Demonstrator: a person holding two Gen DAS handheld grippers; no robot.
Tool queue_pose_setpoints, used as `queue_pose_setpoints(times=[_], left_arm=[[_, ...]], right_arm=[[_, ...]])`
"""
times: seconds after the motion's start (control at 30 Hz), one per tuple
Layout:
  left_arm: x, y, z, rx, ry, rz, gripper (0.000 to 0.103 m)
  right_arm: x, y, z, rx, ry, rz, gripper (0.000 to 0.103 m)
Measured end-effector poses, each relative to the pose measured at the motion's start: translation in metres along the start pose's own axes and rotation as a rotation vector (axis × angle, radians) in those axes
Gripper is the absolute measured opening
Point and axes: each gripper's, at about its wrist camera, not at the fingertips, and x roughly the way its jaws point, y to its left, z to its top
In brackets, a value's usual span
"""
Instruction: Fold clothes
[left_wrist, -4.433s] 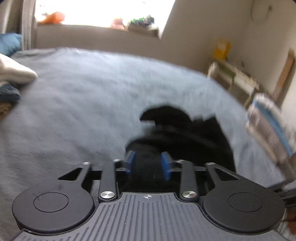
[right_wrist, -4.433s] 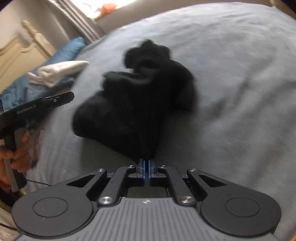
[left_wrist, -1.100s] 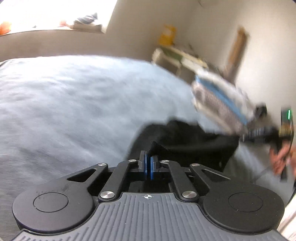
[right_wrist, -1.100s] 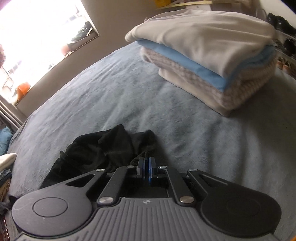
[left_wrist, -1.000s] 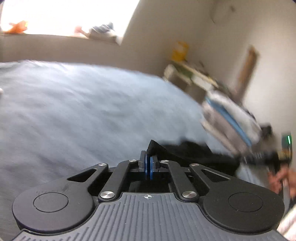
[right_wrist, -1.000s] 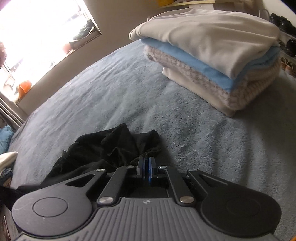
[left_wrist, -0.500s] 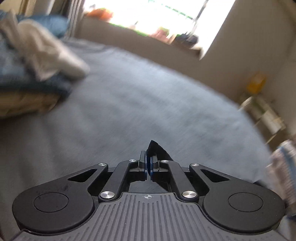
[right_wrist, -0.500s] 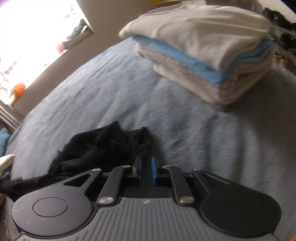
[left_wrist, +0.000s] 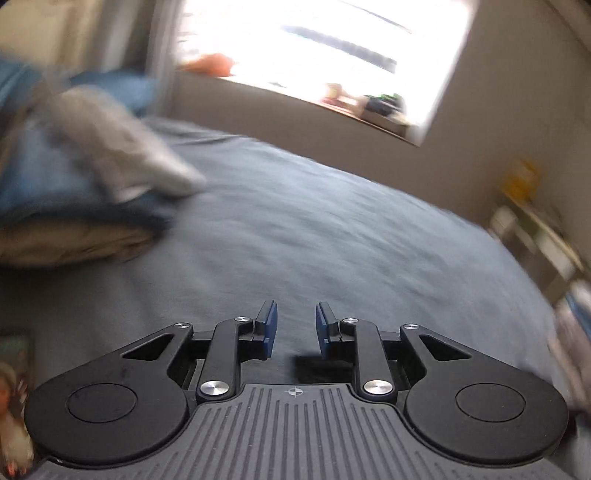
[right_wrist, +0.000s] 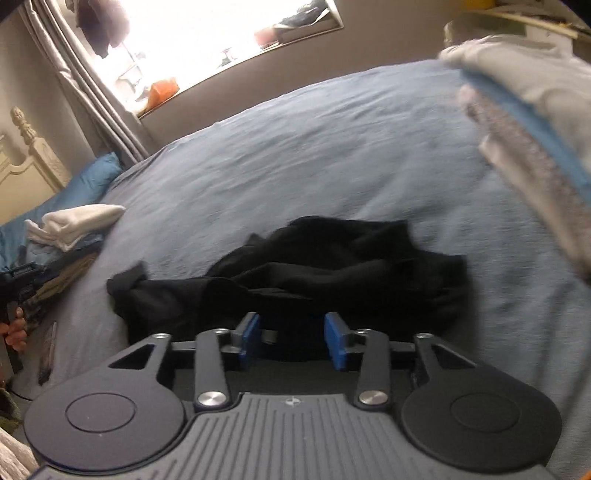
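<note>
Both sets of fingers just opened, nothing gripped. Black garment (right_wrist: 314, 266) lies crumpled widthwise on the bed (right_wrist: 295, 147), directly ahead of our right gripper (right_wrist: 291, 339). Left gripper (left_wrist: 293, 326) faces bare bed, so right is nearer.

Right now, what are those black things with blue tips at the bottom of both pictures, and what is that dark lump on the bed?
They are hand-held grabbers, one in each of a person's hands, each with a camera looking along its fingers. One picture comes from the left gripper, the other from the right gripper. Both have just been opening and hold nothing. The lump is a crumpled black garment lying on the blue-grey bed cover, waiting to be folded. A folded stack sits to the right.
</note>
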Motion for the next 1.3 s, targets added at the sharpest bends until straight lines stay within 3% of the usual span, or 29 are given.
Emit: queue_pose_setpoints(times=[0.17,0.27,0.37,0.47,0.57,0.63,0.7,0.77,0.87,0.97,1.07,1.13,1.2,1.3], left_arm=[[0.017,-0.082,-0.017,0.248,0.106,-0.235,0.032],[0.042,-0.122,-0.024,0.363,0.161,-0.324,0.037],[0.076,-0.155,-0.032,0.487,0.205,-0.344,0.051],[0.112,-0.165,-0.041,0.531,0.289,-0.307,0.053],[0.138,-0.160,-0.050,0.500,0.427,-0.277,0.053],[0.140,-0.151,-0.054,0.433,0.511,-0.290,0.051],[0.134,-0.141,-0.055,0.368,0.556,-0.314,0.049],[0.129,-0.134,-0.056,0.291,0.631,-0.341,0.044],[0.120,-0.130,-0.061,0.233,0.720,-0.398,0.044],[0.108,-0.133,-0.078,0.151,0.831,-0.527,0.043],[0.090,-0.145,-0.096,0.176,0.839,-0.585,0.043],[0.080,-0.143,-0.098,0.194,0.795,-0.571,0.043],[0.073,-0.129,-0.094,0.155,0.762,-0.567,0.045],[0.061,-0.100,-0.080,0.079,0.706,-0.567,0.048]], right_arm=[[0.013,-0.030,-0.008,0.301,0.052,0.101,0.047],[0.002,-0.066,-0.027,0.557,-0.017,0.072,0.056],[-0.011,-0.094,-0.043,0.715,-0.114,0.004,0.067],[-0.005,-0.110,-0.044,0.752,-0.135,-0.004,0.072],[0.021,-0.114,-0.030,0.735,-0.107,0.058,0.070],[0.041,-0.114,-0.018,0.711,-0.078,0.101,0.056],[0.066,-0.107,0.001,0.660,-0.028,0.124,0.033],[0.088,-0.097,0.021,0.608,0.005,0.159,0.024],[0.120,-0.069,0.058,0.534,0.045,0.284,0.015],[0.152,-0.012,0.095,0.396,0.105,0.456,0.015],[0.177,0.055,0.120,0.227,0.190,0.551,0.016],[0.189,0.090,0.126,0.146,0.247,0.567,0.023],[0.186,0.102,0.129,0.092,0.248,0.547,0.042],[0.178,0.110,0.132,0.037,0.239,0.523,0.052]])
